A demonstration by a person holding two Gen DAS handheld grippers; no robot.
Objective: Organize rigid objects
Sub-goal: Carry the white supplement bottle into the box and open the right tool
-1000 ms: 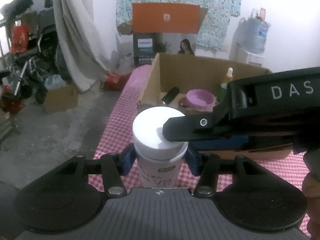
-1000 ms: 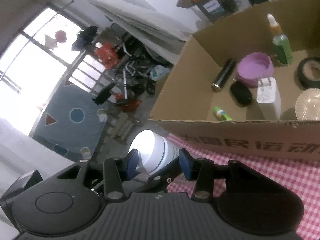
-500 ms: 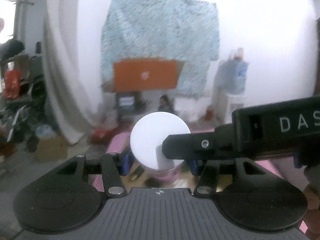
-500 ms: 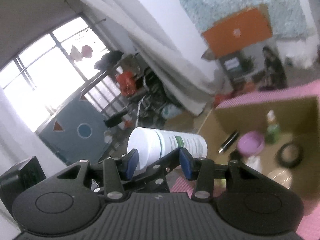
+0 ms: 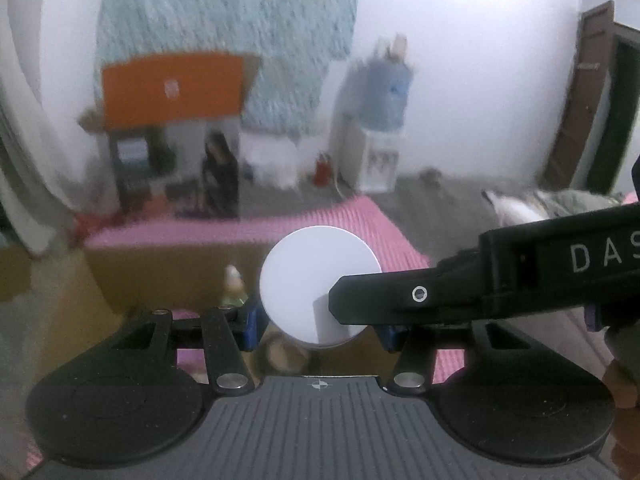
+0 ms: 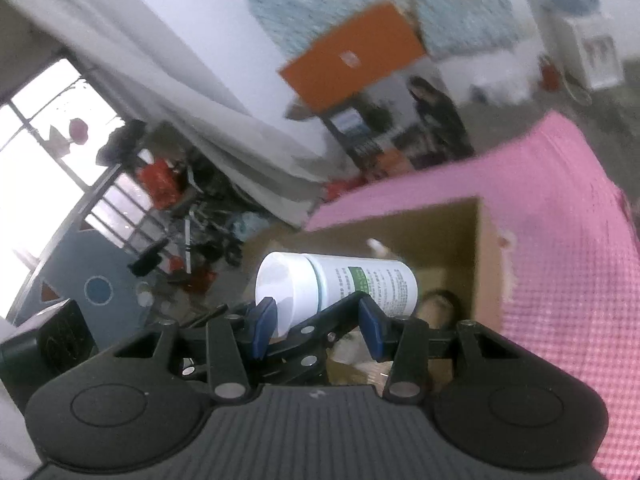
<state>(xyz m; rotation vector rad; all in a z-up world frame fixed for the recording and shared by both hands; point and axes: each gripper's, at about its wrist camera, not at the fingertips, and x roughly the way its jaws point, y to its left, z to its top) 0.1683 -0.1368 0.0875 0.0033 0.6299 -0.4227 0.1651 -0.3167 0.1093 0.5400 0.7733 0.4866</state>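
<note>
The left gripper (image 5: 318, 316) and the right gripper (image 6: 316, 322) are both clamped on a white-capped supplement bottle (image 6: 340, 284), held sideways in the air above the open cardboard box (image 6: 486, 256) on the pink checked tablecloth (image 6: 568, 264).

The jar (image 6: 340, 284) was a white plastic cylinder with a smooth white lid and a label of small print with a green patch. It was held off the table, above the box (image 6: 486, 264), lying roughly level in the right wrist view, lid toward the window side. In the left wrist view its round lid (image 5: 320, 284) faced the camera. The box was open-topped brown cardboard on pink checked cloth; a dropper bottle (image 5: 234, 286) stood inside, other contents too blurred to name.
</note>
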